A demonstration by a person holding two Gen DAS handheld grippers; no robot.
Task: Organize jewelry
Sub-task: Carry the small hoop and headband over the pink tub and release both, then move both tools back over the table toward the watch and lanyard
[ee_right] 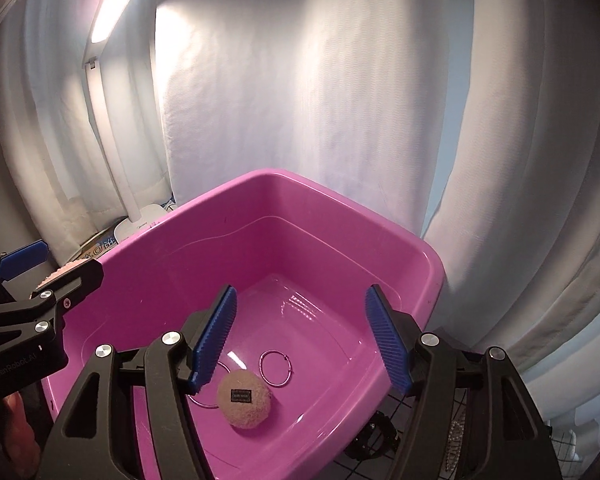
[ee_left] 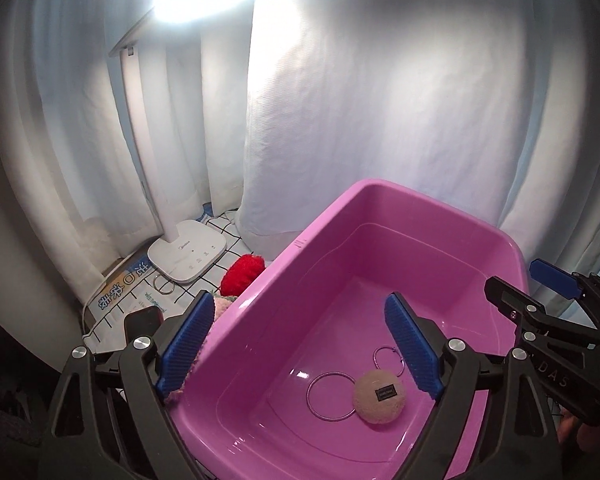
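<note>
Left tool (ee_left: 298,344) hangs spread and empty astride the pink tub's (ee_left: 268,276) left rim. Inside on the tub floor lie a beige pompom (ee_left: 379,396) touching a large ring (ee_left: 331,397), with a smaller hoop (ee_left: 388,360) just behind. Outside left: lamp (ee_left: 186,255), red pompom (ee_left: 242,276).

Right tool (ee_right: 300,340) hovers spread and empty above the tub (ee_right: 432,268), over the pompom (ee_right: 246,402) and hoop (ee_right: 275,368).

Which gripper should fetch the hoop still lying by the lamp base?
Left, probably. The loose hoop lies outside the pink tub, on the left gripper's side; the right gripper, also open, hangs over the tub's opposite half.
</note>
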